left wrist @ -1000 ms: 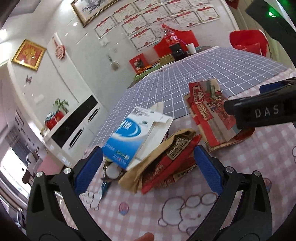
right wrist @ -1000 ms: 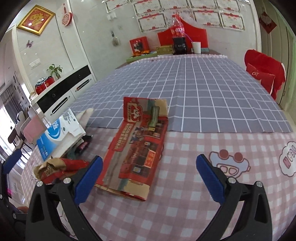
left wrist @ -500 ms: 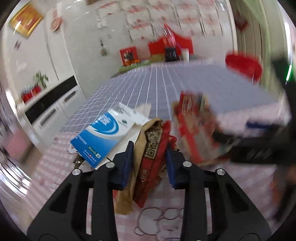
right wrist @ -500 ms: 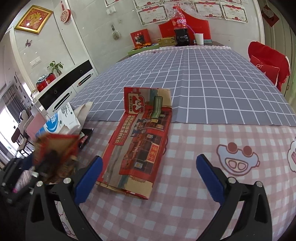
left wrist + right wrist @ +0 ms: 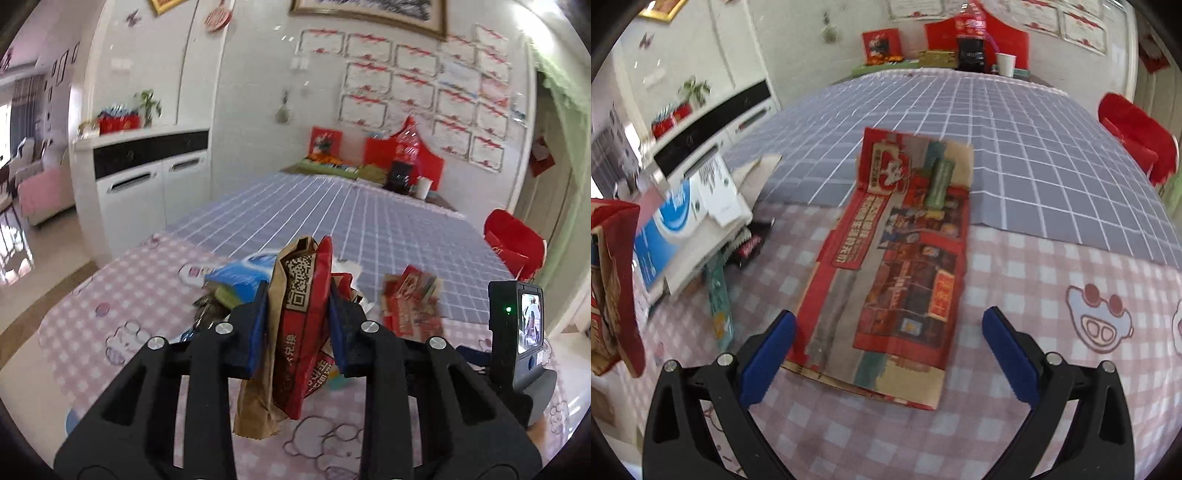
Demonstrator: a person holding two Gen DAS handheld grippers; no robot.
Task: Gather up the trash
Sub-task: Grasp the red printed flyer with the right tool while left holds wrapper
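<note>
My left gripper (image 5: 297, 306) is shut on a crumpled red and brown paper bag (image 5: 303, 280), which stands upright between the blue pads, lifted off the table. The same bag (image 5: 613, 280) shows at the left edge of the right wrist view. A flat red printed paper bag (image 5: 905, 240) lies on the pink checked cloth; in the left wrist view this flat bag (image 5: 410, 302) lies to the right. My right gripper (image 5: 890, 321) is open just above its near end, one finger on each side, touching nothing.
A blue and white box (image 5: 676, 229) lies left of the flat bag, with a green strip wrapper (image 5: 718, 295) and a black wrapper (image 5: 750, 245) beside it. A grey-blue grid cloth (image 5: 997, 129) covers the far half of the table. A red chair (image 5: 1137, 133) stands at the right.
The left gripper closed on the red and brown bag, rolled upright and lifted it off the table. The right gripper moved in lower and closer over the flat red bag.
</note>
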